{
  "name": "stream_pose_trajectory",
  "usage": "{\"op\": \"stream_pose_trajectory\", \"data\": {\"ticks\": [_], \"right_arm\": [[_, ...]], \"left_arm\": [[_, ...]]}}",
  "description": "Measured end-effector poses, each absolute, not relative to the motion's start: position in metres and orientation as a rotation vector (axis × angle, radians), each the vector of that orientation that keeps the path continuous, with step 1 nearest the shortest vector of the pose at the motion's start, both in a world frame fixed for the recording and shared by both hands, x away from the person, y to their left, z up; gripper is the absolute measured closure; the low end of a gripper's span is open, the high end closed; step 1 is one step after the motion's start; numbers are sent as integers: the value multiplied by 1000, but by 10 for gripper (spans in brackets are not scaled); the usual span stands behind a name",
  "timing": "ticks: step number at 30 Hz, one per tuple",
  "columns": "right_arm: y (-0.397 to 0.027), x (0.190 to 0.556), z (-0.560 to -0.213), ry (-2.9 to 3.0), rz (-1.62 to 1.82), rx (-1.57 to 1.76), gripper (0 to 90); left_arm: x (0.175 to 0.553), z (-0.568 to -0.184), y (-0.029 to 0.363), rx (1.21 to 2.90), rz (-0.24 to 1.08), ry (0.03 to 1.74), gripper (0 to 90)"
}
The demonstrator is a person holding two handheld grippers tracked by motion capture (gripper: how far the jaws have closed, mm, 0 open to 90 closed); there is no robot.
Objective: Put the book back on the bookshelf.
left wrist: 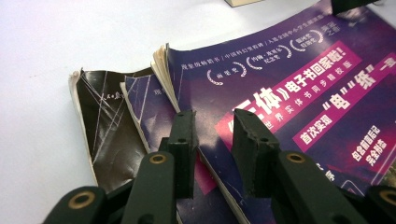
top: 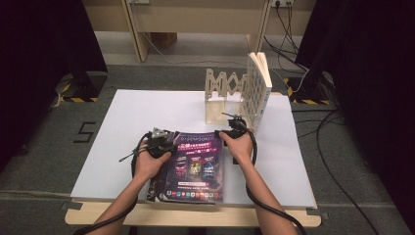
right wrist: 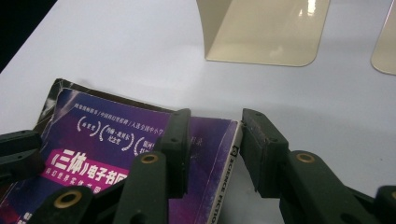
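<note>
Top book: purple cover, pink banner, lying flat, face up.
Stack beneath: two dark books fanned out leftward.
Spot: near edge of the white bench.

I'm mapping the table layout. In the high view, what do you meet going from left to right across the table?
Left gripper → top purple book of the stack → right gripper → upright book leaning in the cream book stand.
</note>
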State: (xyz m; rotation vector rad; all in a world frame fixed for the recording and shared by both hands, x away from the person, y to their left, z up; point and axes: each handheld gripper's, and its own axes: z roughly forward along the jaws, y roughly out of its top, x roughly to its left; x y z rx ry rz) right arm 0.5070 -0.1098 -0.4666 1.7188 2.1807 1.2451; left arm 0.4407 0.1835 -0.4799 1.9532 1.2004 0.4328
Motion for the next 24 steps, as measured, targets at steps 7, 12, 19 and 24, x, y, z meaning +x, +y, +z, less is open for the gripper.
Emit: {"op": "stream_pose_trajectory", "data": {"ticks": [7,12,19,24], "right_arm": [[-113,506,-475,2222,1194,1779,593],[-115,508,-477,2242,1204,1795,568],[-114,511,-480,2255,1222,1850,515],[-114,513,-481,2266,1233,1845,507]], "left_arm": [[440,-481,183,1949,435,1196,697],[440,-481,183,1948,432,1195,697],[440,-481,183,1949,435,1194,697],[440,-480,182,1952,434,1193,697]]}}
